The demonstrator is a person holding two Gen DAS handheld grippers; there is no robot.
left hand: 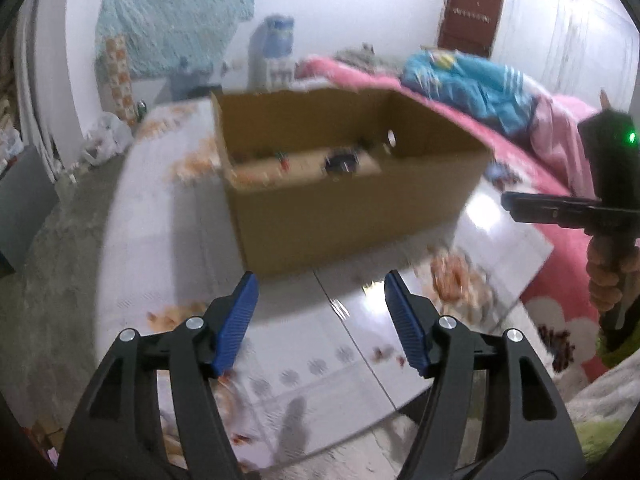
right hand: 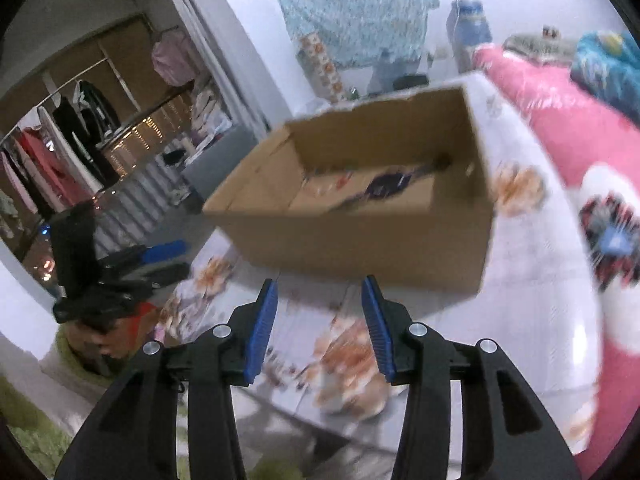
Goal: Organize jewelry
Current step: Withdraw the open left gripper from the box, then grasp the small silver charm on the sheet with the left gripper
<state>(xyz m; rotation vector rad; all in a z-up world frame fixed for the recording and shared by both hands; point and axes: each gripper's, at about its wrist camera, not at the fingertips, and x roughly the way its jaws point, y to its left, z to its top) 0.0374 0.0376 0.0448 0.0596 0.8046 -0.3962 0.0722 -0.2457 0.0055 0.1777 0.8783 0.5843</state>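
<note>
An open cardboard box (left hand: 352, 216) (right hand: 360, 240) stands on a glossy white table with orange flower prints (left hand: 168, 216) (right hand: 532, 304). On its floor lie a dark round piece (left hand: 340, 162) (right hand: 390, 186) and a small red-and-green piece (left hand: 283, 159), both blurred. My left gripper (left hand: 320, 292) is open in front of the box's near wall with nothing between its blue pads. In the right wrist view my right gripper (right hand: 320, 296) is also open and empty, just short of the box. Each gripper shows at the edge of the other's view: the right gripper (left hand: 560, 208), the left gripper (right hand: 152, 260).
A pink blanket with white flowers (left hand: 560, 312) (right hand: 568, 128) lies along the table's right side, with a blue garment (left hand: 472, 84) on it. A water dispenser (left hand: 276, 48) stands behind. A rack of hanging clothes (right hand: 60, 152) is at the left. A person's hand (left hand: 608, 272) holds the right gripper.
</note>
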